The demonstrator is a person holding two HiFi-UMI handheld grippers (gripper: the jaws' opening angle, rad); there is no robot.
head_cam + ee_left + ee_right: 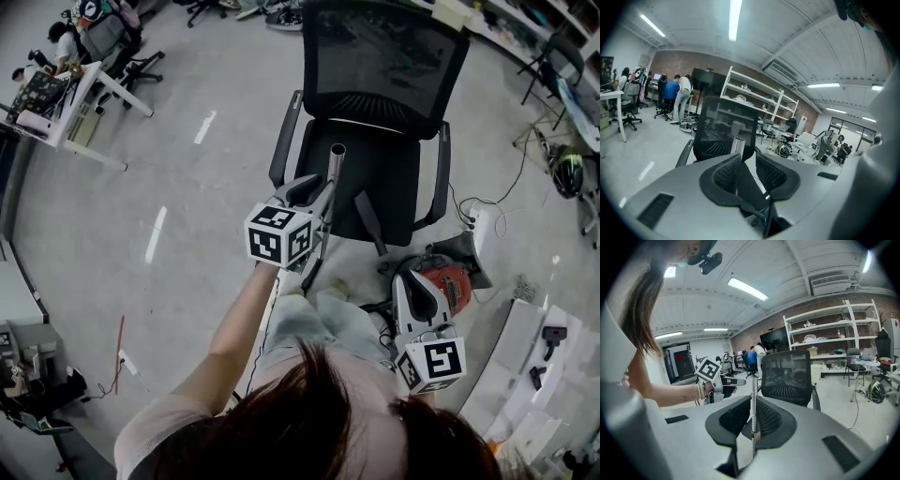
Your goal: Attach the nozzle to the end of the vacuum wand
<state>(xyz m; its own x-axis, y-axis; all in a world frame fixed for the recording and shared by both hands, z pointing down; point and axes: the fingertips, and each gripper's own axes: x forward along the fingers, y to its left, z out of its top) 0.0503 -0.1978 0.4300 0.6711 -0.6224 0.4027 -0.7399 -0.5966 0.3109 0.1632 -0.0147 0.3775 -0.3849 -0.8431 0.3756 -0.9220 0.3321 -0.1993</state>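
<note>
Workshop floor (187, 187), black office chair (375, 141) at 12 o'clock close behind the upright wand (335, 169), left gripper (314, 195) jaws apart around it, right gripper (417, 281) closed at 4 o'clock, beside red vacuum (452, 281)

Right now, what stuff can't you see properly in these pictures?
- Lower part of the wand: head view, hidden behind the left gripper.
- The thin rod between the right gripper's shut jaws: right gripper view, too thin to tell what it is.
- Nozzle: I can't pick it out in any view.
- People by the far desks: left gripper view, too small.
</note>
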